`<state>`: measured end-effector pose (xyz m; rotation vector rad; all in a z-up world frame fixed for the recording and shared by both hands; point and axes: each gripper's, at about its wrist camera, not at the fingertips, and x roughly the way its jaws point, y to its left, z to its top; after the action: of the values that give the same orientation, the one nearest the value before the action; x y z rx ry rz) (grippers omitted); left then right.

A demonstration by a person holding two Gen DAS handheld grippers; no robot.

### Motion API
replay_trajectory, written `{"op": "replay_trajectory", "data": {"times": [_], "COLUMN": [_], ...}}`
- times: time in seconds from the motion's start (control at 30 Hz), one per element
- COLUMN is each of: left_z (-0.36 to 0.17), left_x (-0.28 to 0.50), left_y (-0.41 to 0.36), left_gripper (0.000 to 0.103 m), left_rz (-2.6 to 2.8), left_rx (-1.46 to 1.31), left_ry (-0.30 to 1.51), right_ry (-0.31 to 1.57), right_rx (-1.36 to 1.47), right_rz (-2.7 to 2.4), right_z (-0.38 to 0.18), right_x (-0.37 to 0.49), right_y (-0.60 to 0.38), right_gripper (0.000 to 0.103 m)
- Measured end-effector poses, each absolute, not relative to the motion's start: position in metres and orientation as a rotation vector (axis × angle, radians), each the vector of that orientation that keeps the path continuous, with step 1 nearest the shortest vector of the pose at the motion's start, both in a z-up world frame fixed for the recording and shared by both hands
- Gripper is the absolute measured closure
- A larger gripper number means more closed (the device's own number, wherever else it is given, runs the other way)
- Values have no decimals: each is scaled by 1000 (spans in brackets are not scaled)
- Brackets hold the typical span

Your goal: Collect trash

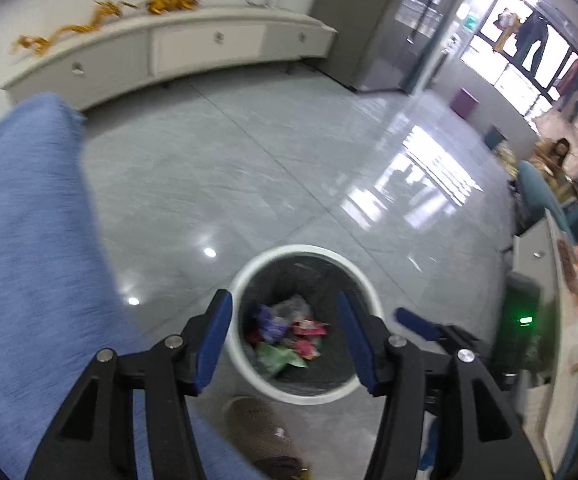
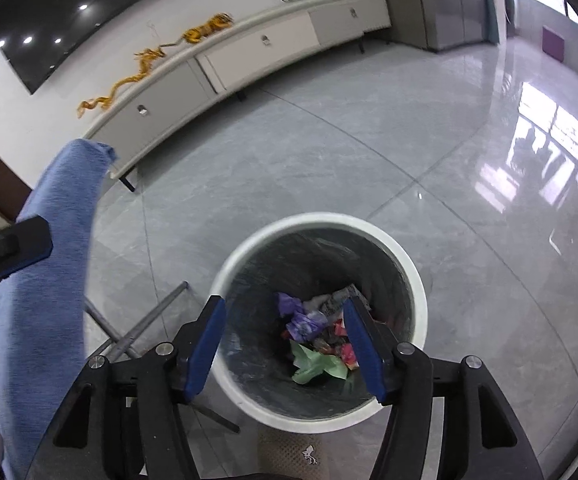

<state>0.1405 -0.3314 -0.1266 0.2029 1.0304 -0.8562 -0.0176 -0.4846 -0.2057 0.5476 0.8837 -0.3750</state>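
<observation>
You hold both left tongs (image 1: pixel 285 340) and right tongs (image 2: pixel 285 344) wide open and empty over the white bin (image 2: pixel 417 280), low centre, wrappers (image 2: pixel 317 332) already dropped inside.

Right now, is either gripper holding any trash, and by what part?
Nothing is held. The left gripper and right gripper both hang open and empty over the bin, with wrappers lying inside it.

Floor (image 2: pixel 329 152): glossy grey tiles with window glare.
On it: 1 white round trash bin (image 2: pixel 417 280) holding crumpled wrappers (image 2: pixel 309 324); a long white low cabinet (image 2: pixel 261 52) on dark legs; a slipper (image 2: pixel 289 452) just beside the bin.
</observation>
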Motion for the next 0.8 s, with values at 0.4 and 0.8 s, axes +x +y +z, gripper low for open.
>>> {"op": "replay_trajectory", "data": {"times": [0.4, 0.8], "left_z": [-67, -28], "left_x": [130, 101], "left_y": [-187, -73], "left_gripper": [36, 36], "left_rz": [-536, -350], "left_rx": [133, 56], "left_ry": [794, 653], "right_ry": [782, 657], "right_rx": [353, 181], "right_rz": [-241, -173], "right_z": [-121, -62], "right_x": [5, 8], "right_y": [-382, -281], "right_gripper": [33, 22]}}
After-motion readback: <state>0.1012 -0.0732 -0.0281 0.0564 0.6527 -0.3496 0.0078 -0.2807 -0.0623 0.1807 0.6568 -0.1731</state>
